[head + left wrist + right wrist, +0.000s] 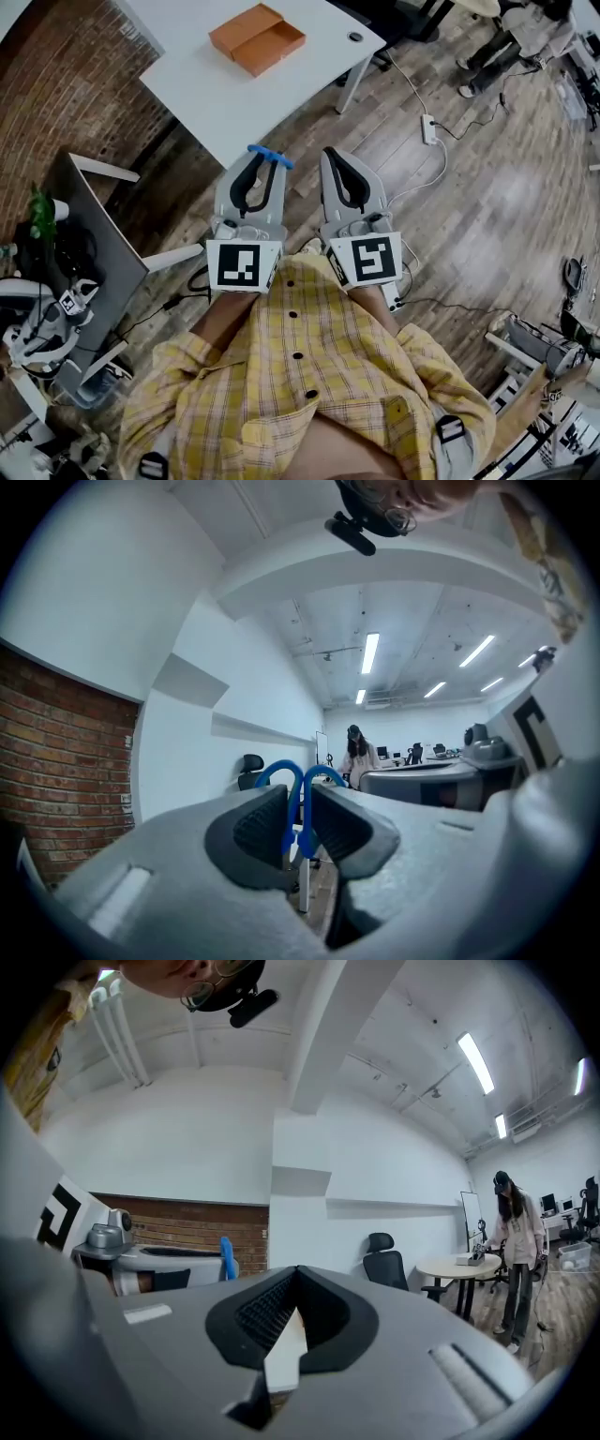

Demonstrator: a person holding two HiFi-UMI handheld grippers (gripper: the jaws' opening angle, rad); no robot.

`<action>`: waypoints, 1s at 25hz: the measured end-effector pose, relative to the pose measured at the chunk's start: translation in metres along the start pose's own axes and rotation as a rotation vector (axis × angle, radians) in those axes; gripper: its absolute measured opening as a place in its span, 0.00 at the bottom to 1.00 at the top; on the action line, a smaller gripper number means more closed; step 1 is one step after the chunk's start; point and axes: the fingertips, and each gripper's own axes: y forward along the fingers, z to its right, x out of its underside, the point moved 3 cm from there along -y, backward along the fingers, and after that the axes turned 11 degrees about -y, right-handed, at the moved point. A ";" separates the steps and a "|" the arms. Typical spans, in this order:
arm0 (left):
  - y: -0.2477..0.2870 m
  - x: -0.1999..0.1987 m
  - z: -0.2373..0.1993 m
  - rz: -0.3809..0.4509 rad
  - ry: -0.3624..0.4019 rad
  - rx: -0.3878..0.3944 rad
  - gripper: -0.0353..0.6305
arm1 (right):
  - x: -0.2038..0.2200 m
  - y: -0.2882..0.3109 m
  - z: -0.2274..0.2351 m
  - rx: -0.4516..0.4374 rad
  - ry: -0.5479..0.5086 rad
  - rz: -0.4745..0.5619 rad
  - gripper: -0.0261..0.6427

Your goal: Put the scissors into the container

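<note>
Blue plastic handle loops of the scissors (292,794) are clamped between the left gripper (265,161) jaws, in the air short of the orange container (258,37) on the counter (216,98). Right gripper (295,1279) jaws are closed, empty. Likely light and stiff with smooth handles (may pivot), so a firm pinch across both loops seems best.

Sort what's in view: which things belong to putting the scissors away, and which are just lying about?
Part of the job:
- scissors, gripped in the left claw
- orange container on the white table
- right claw, shut and empty

Just lying about:
- power strip
- office chair
- green plant
</note>
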 end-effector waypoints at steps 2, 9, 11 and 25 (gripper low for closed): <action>0.000 -0.001 0.005 0.011 0.002 -0.011 0.18 | -0.004 -0.005 0.003 -0.004 -0.012 0.015 0.05; -0.003 0.005 0.014 0.001 0.031 -0.060 0.18 | 0.000 -0.014 0.014 -0.013 -0.009 0.033 0.05; -0.004 0.008 0.013 -0.004 0.030 -0.070 0.18 | 0.007 -0.014 0.013 -0.019 0.000 0.019 0.05; 0.033 0.020 0.006 -0.023 0.012 -0.070 0.18 | 0.020 0.016 0.034 -0.048 0.009 0.000 0.05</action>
